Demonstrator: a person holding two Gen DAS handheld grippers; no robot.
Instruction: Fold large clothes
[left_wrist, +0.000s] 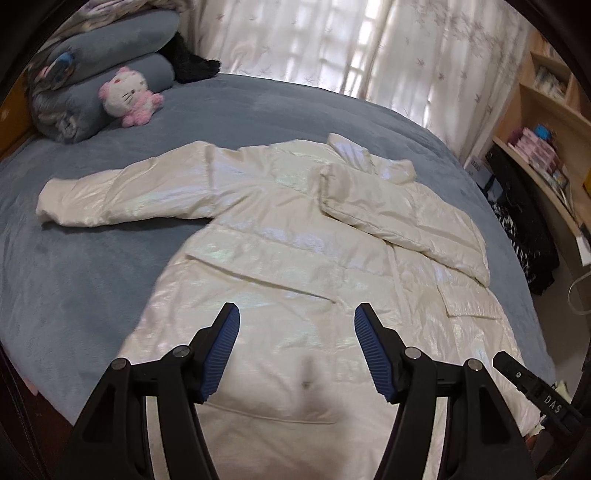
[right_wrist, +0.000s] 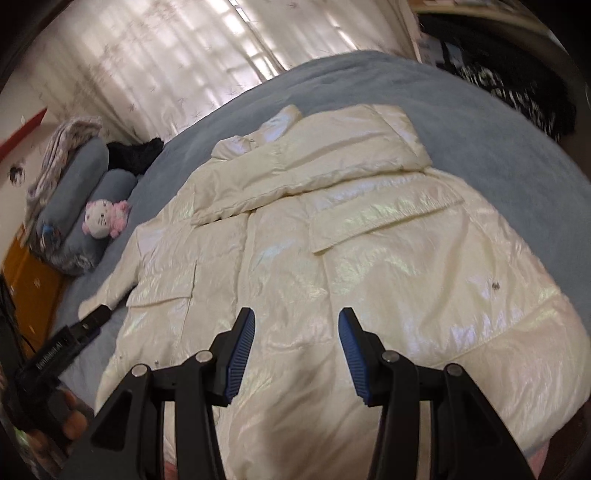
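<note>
A blue bed (left_wrist: 92, 266) carries a cream puffer jacket (left_wrist: 280, 236), one sleeve folded across its chest and the other stretched toward a pink plush toy (left_wrist: 129, 96). Above the hem, the left hand-held gripper (left_wrist: 297, 325) and right hand-held gripper (right_wrist: 297, 325) hover released, grasping nothing.

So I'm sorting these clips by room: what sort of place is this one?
Most likely a bedroom at home. A white puffer jacket lies spread on a bed with a grey-blue cover, rolled bedding and a Hello Kitty plush sit at one end, and sheer curtains hang behind.
</note>
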